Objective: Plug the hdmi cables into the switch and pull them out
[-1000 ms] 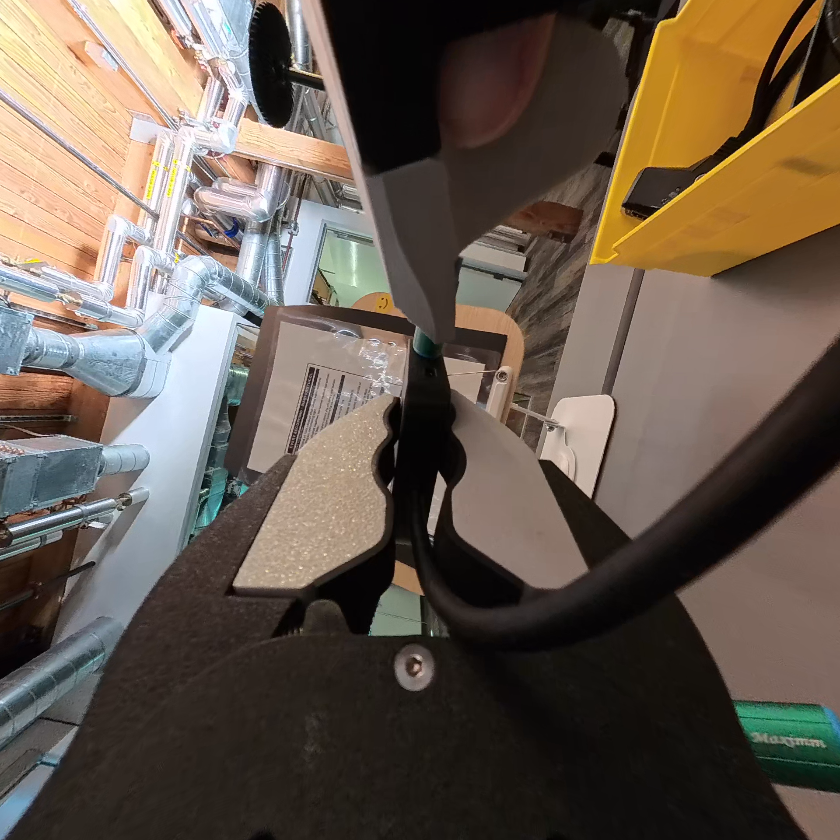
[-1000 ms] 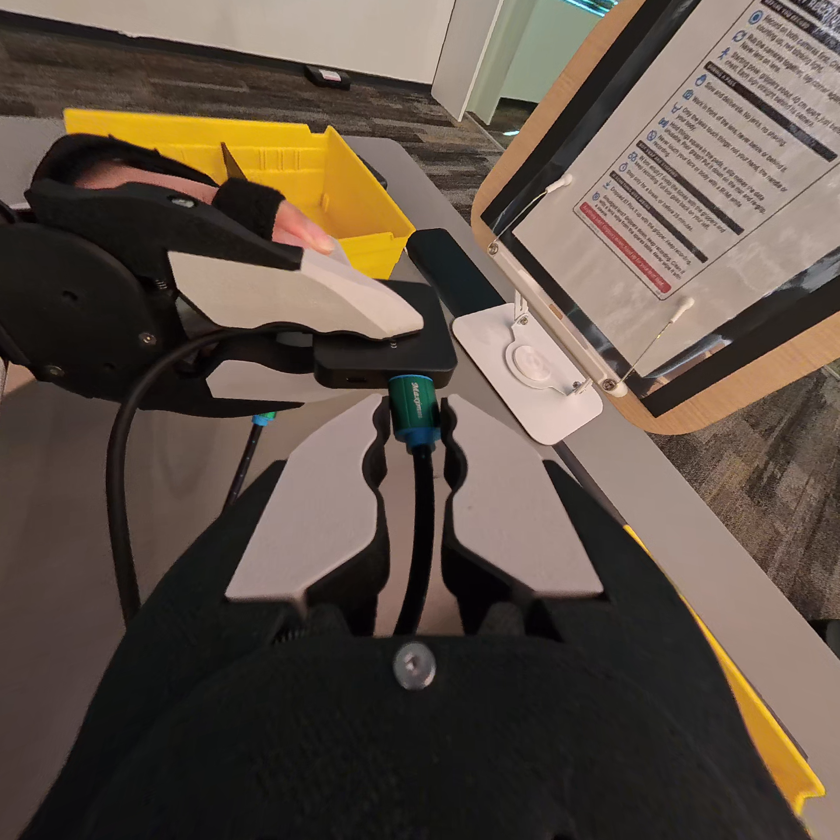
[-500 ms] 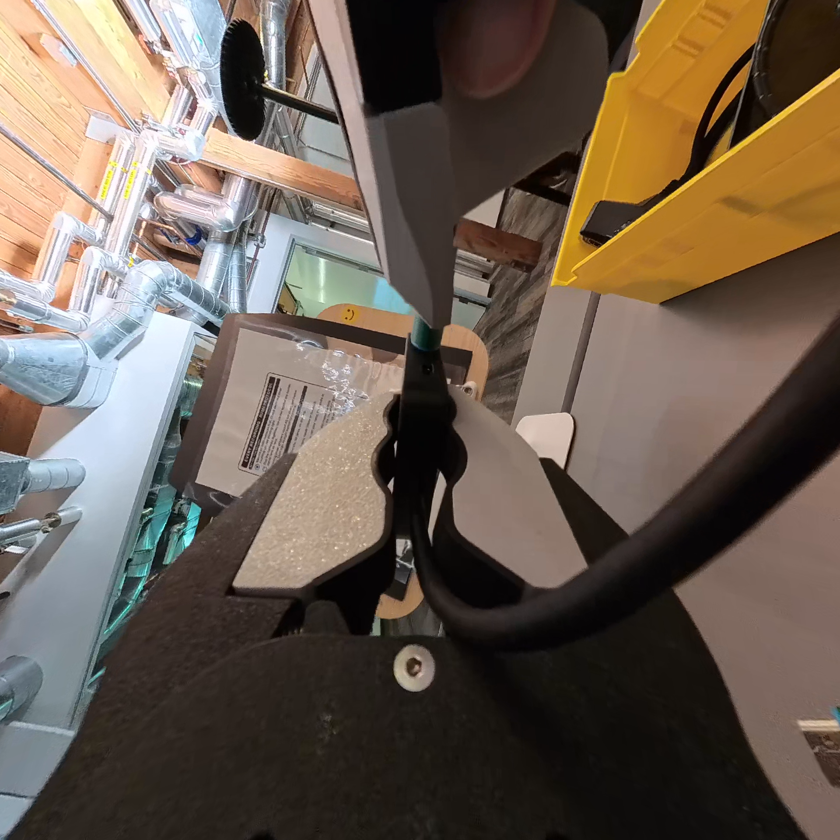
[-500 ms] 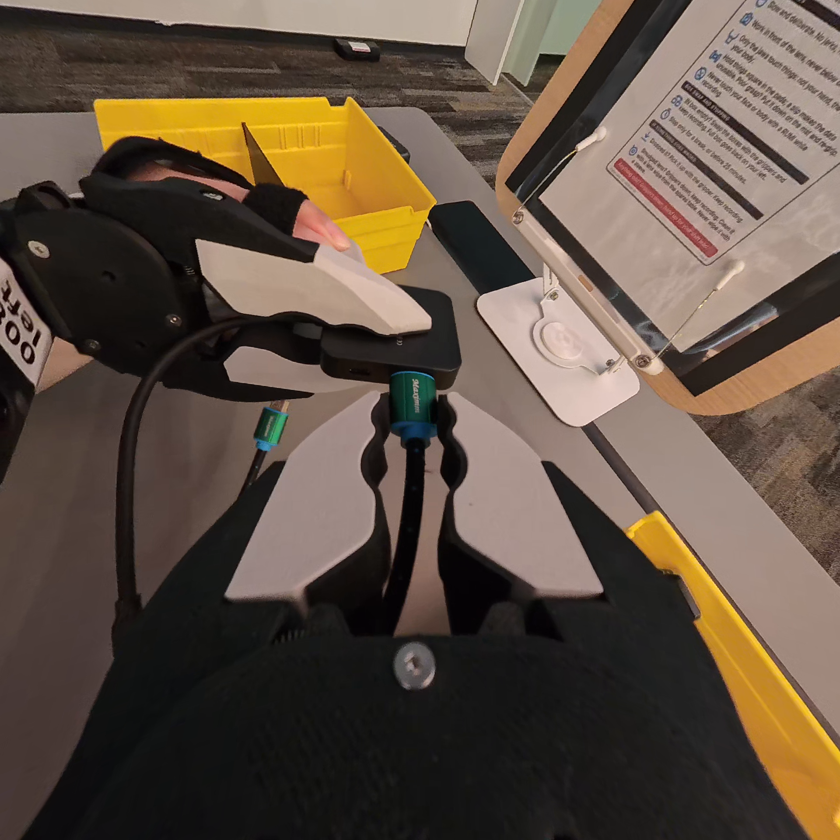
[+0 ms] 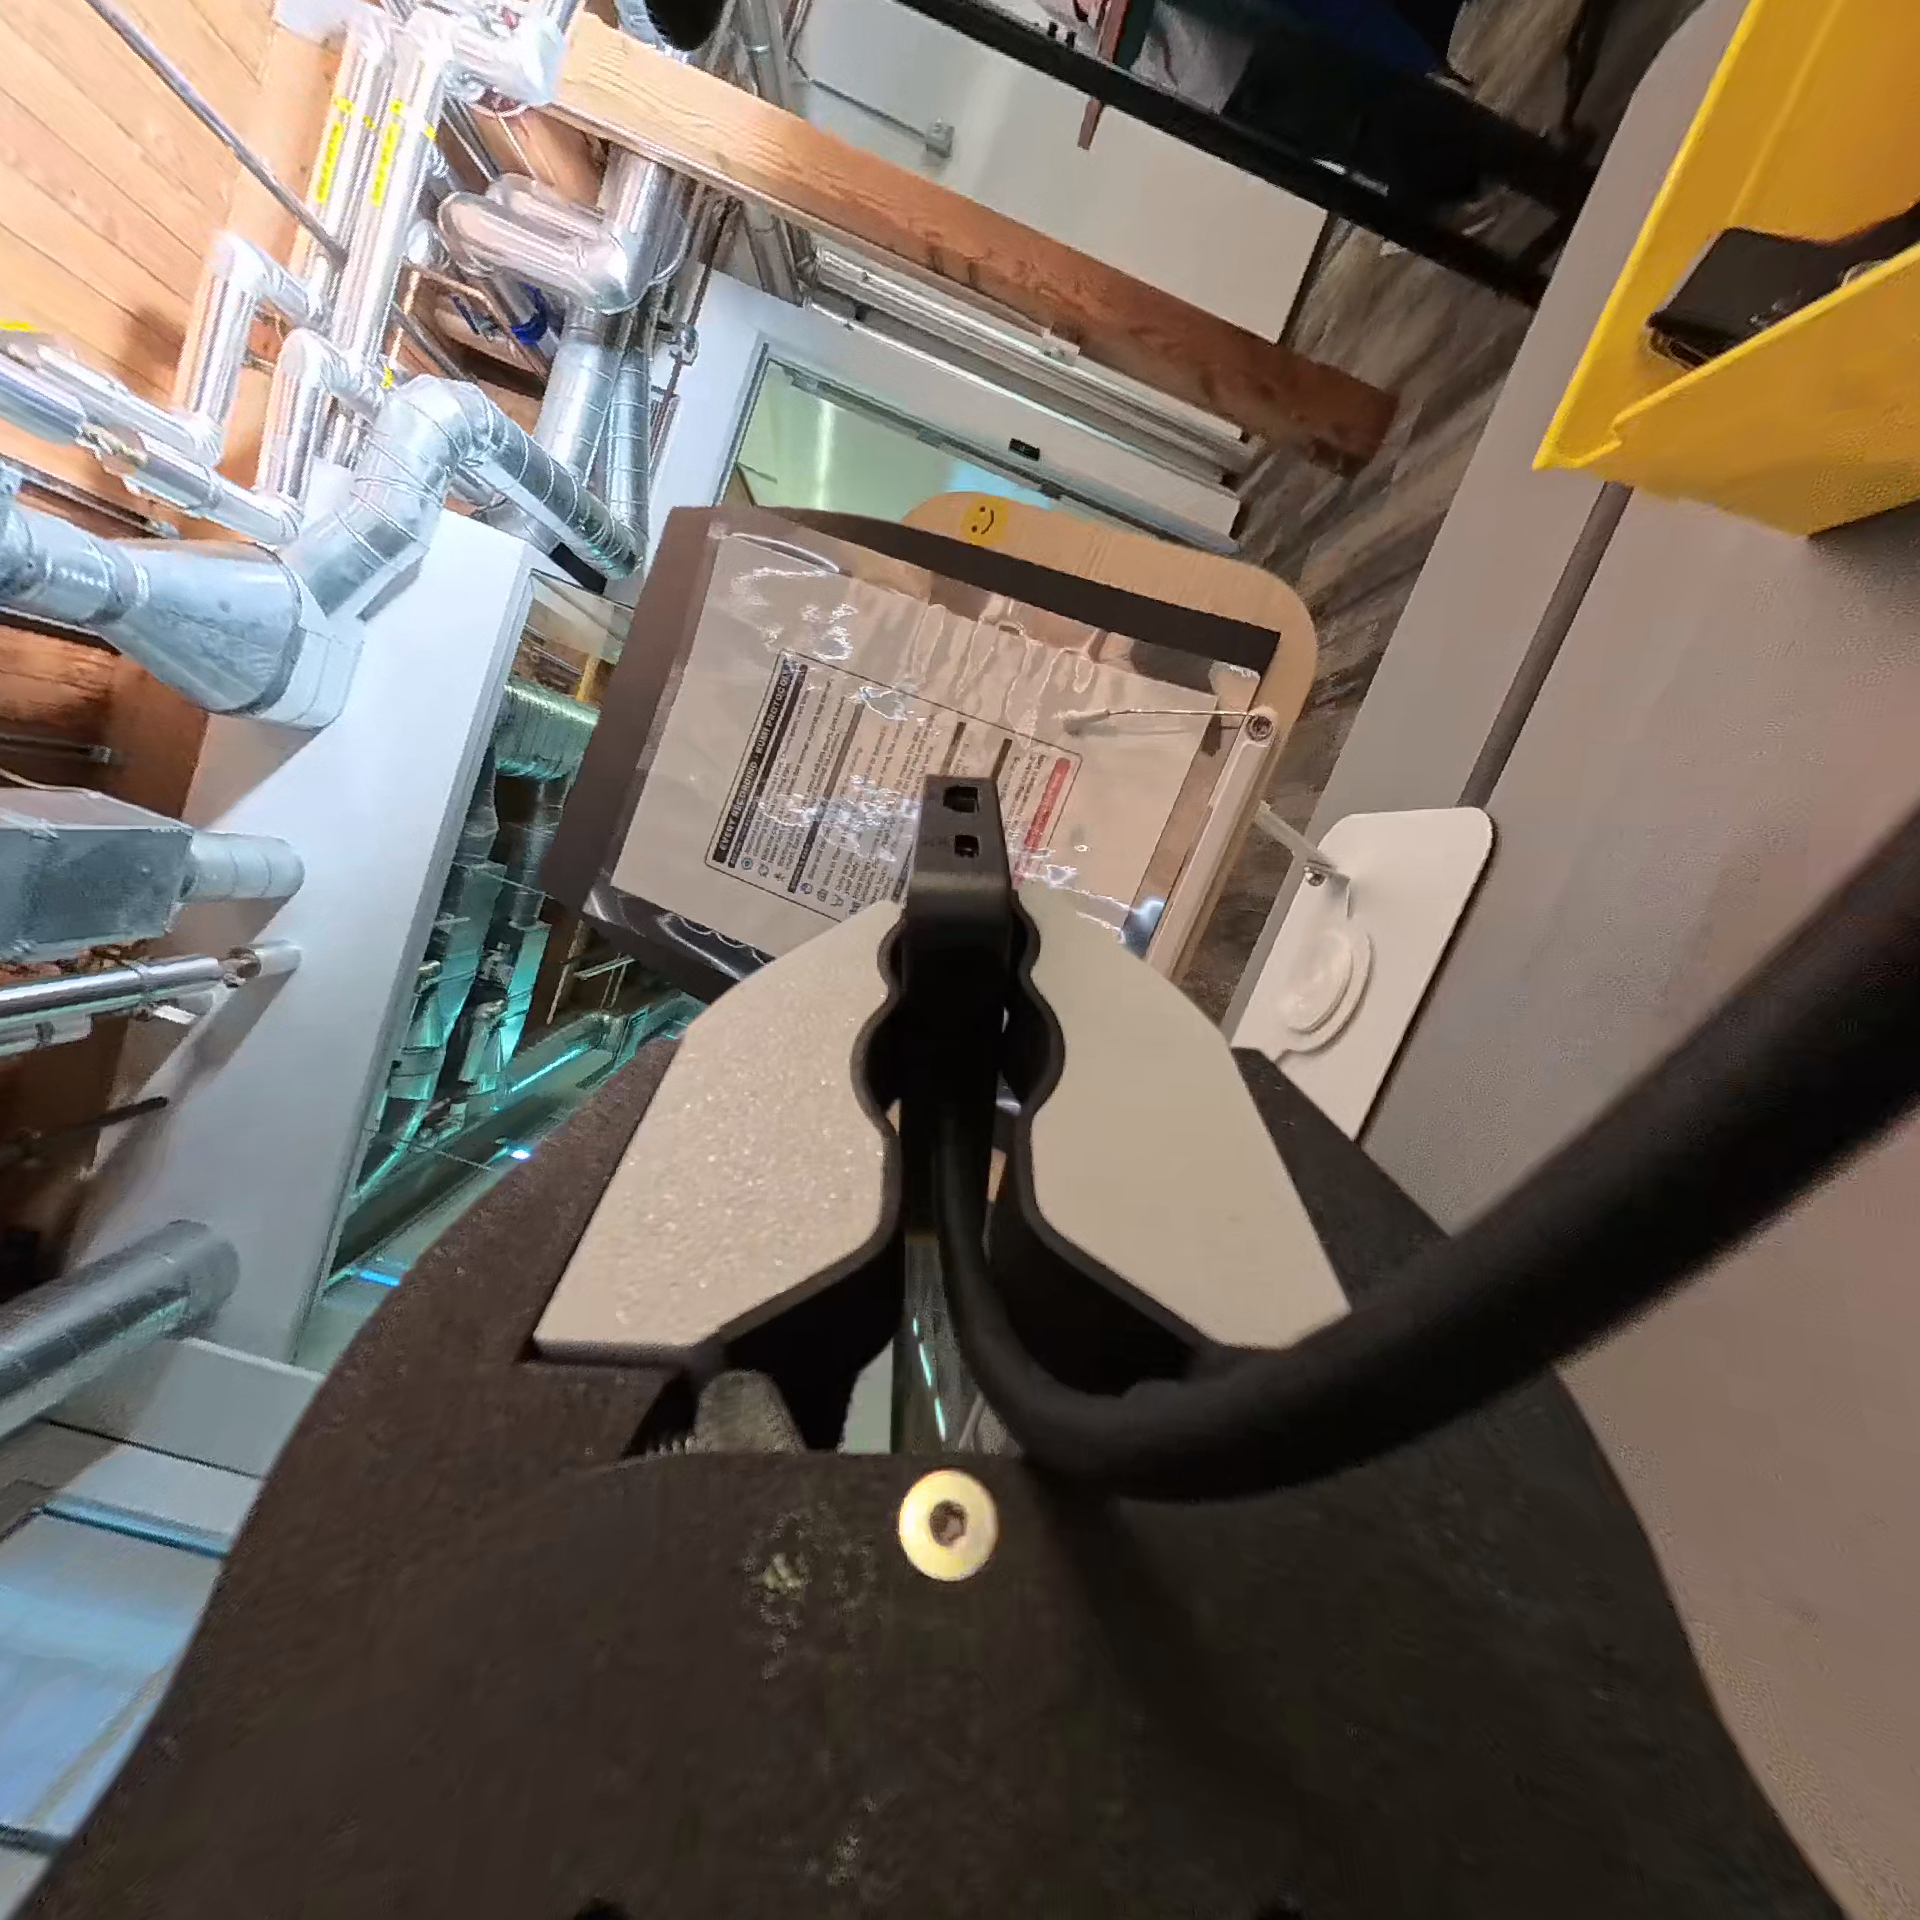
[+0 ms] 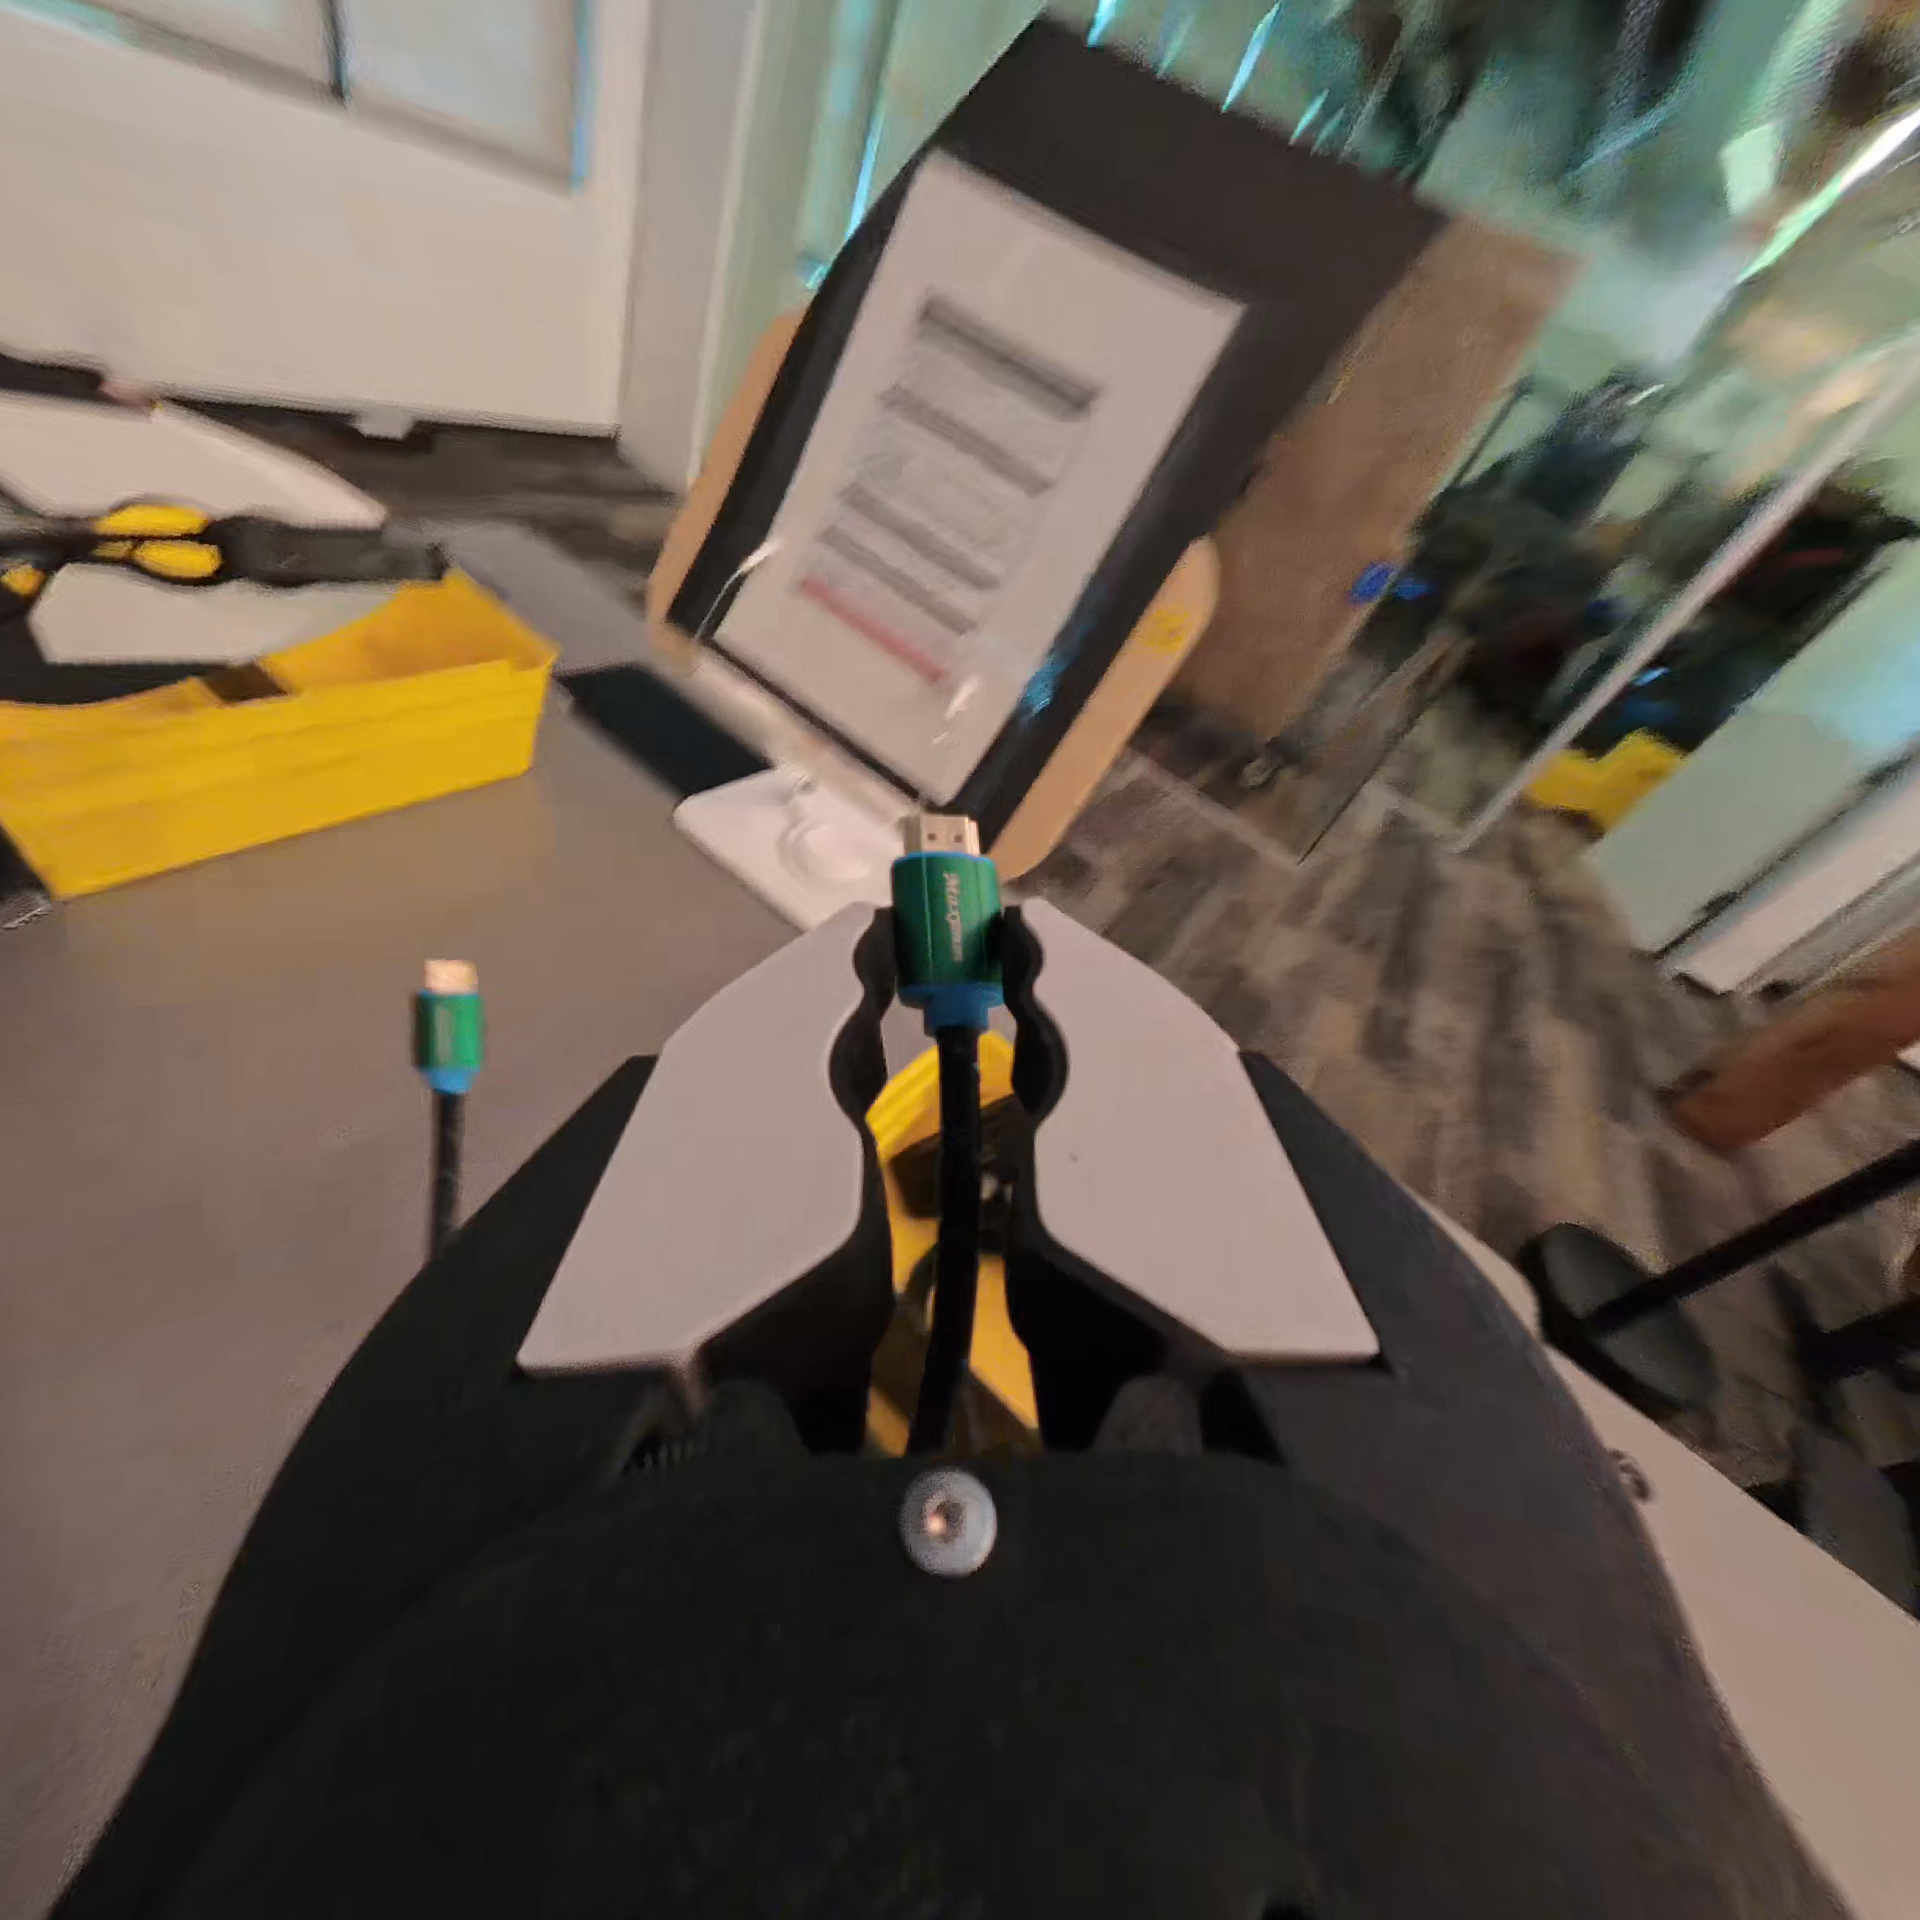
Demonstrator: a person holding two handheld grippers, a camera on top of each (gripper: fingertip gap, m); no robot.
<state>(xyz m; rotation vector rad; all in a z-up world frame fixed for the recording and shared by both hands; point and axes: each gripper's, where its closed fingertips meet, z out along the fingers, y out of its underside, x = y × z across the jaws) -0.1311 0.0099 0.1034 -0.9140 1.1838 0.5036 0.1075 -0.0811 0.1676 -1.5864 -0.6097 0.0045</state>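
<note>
Left wrist view: the camera is rolled on its side, so the grey table [image 5: 1683, 935] runs up the right edge, matte and smooth. A yellow bin [image 5: 1766, 343] of hard plastic sits on it, with a black object inside that is too cut off to tell. A white flat base [image 5: 1382, 935] holds a framed sheet [image 5: 883, 748] under glossy film, backed by a rounded wooden board. Behind are silver ducts [image 5: 312, 582], ribbed and shiny, under wooden planks. The left gripper [image 5: 951, 977], with pale grainy pads on a black body, is clamped tight on the switch [image 5: 958, 862], a thin black box seen edge-on, its two small ports facing out. A thick black lead [image 5: 1455, 1340] curves from the switch's rear to the right.

Right wrist view: heavily blurred. The same table [image 6: 260, 1143] stretches left, with another yellow bin [image 6: 270, 727] on it and patterned carpet beyond. The right gripper [image 6: 945, 977] is closed on a green plug [image 6: 948, 930] with a blue collar and bare metal tip, free in the air, its braided cord running back between the fingers. A second green plug [image 6: 449, 1023] lies on the table to the left.
</note>
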